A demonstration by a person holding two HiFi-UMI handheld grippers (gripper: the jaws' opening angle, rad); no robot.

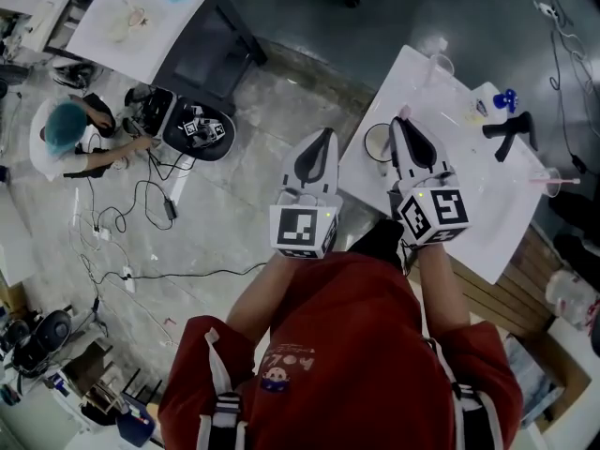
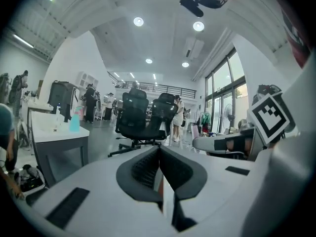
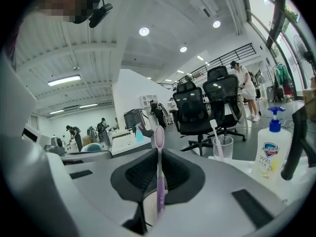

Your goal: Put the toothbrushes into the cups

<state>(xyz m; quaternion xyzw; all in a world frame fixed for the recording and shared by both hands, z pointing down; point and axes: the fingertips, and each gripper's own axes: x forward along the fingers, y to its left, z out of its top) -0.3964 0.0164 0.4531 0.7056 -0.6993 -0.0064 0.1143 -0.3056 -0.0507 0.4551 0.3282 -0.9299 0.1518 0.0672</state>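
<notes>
1. Two claws are held up by the white tabletop [image 1: 487, 218]. The left claw [image 2: 159, 151] is closed with nothing gripped, and is held over the floor, off the tabletop's edge.
2. The right claw [image 3: 159, 154] is clamped on a purple toothbrush [image 3: 159, 179]. The brush's long axis is in line with the gap between the jaws, and the bristle head shows past the tips.
3. A clear cup [image 3: 222, 148], with a white toothbrush [image 3: 214, 132] already standing in it, is seen ahead and to the right of that claw. It stands near a pump bottle of hand soap [image 3: 270, 152].
4. What appears to be a second clear cup [image 1: 379, 142] is seen in the head view just beside the right claw's tip, on its left. Its contents cannot be told.
5. The right claw is judged the nearer to both cups. The brush would have to be brought over a rim and tipped handle-down before release.
</notes>
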